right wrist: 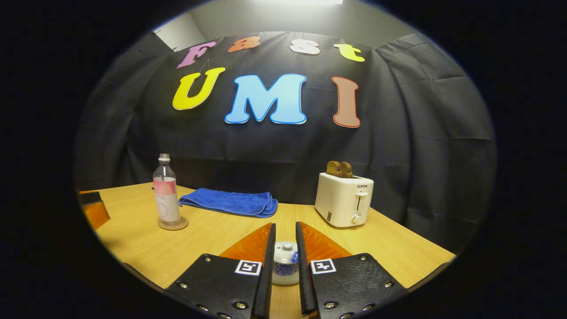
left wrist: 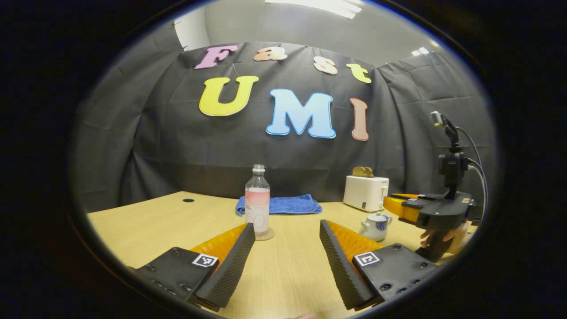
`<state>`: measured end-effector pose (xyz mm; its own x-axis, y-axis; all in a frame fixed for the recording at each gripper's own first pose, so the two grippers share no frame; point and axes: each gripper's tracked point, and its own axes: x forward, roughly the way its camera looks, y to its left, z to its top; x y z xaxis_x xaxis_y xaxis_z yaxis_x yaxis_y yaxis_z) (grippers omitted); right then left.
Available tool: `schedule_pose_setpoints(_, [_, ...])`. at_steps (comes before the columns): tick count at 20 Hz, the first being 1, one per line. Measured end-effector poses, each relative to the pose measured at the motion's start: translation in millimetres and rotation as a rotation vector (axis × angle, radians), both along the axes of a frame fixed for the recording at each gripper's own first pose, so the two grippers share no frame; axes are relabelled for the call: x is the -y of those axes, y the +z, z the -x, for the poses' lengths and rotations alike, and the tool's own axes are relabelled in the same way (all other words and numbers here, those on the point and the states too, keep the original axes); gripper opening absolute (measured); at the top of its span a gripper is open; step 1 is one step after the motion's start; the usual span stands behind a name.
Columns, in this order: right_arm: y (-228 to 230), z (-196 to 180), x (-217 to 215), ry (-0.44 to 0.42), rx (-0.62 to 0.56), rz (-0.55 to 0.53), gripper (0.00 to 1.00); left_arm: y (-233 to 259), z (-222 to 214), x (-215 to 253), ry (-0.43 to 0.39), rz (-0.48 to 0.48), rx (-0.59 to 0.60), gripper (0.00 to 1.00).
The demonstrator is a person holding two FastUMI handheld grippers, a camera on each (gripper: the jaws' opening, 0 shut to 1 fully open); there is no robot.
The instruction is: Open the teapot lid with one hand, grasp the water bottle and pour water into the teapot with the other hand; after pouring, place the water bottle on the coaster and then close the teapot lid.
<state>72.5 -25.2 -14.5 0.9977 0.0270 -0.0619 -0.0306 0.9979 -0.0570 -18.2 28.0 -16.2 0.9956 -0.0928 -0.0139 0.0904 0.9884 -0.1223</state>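
Observation:
A clear water bottle point(left wrist: 257, 199) with no cap stands upright on a round coaster point(left wrist: 266, 235) at mid-table; it also stands at the left point(right wrist: 166, 195) on the coaster point(right wrist: 172, 224) in the right gripper view. My left gripper point(left wrist: 287, 230) is open, its fingers wide apart just short of the bottle and nothing between them. The small white teapot point(left wrist: 375, 226) with blue pattern has its lid on. My right gripper point(right wrist: 285, 228) hovers over the teapot point(right wrist: 285, 261); its fingers stand a narrow gap apart, with the lid knob showing free between them.
A folded blue towel point(right wrist: 228, 201) lies behind the bottle near the wall. A white toaster point(right wrist: 344, 199) holding bread stands at the back right. A hand point(left wrist: 443, 237) holds the right gripper's body point(left wrist: 443, 212) at the table's right side.

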Motion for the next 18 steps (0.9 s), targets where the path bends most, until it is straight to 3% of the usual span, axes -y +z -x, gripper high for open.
schedule_pose_setpoints(1, [3,11,-3,0.004,0.007,-0.014,0.28,2,1,2,0.002,0.002,0.002,1.00])
schedule_pose_setpoints(6, [6,72,-19,0.011,0.013,-0.032,0.57,-2,6,21,-0.013,-0.001,-0.001,1.00])
schedule_pose_setpoints(8, [2,87,-27,0.016,0.003,-0.032,0.59,-4,10,30,-0.015,0.005,-0.002,0.99])
schedule_pose_setpoints(9, [0,92,-30,0.018,0.001,-0.033,0.66,-4,13,37,-0.018,0.005,0.001,0.99])
schedule_pose_setpoints(14, [-12,95,-37,0.029,-0.020,-0.074,0.68,6,28,58,-0.011,-0.082,0.050,0.99])
schedule_pose_setpoints(18, [-17,90,-33,0.014,-0.014,-0.088,0.70,-6,21,52,0.038,-0.088,0.003,0.99])
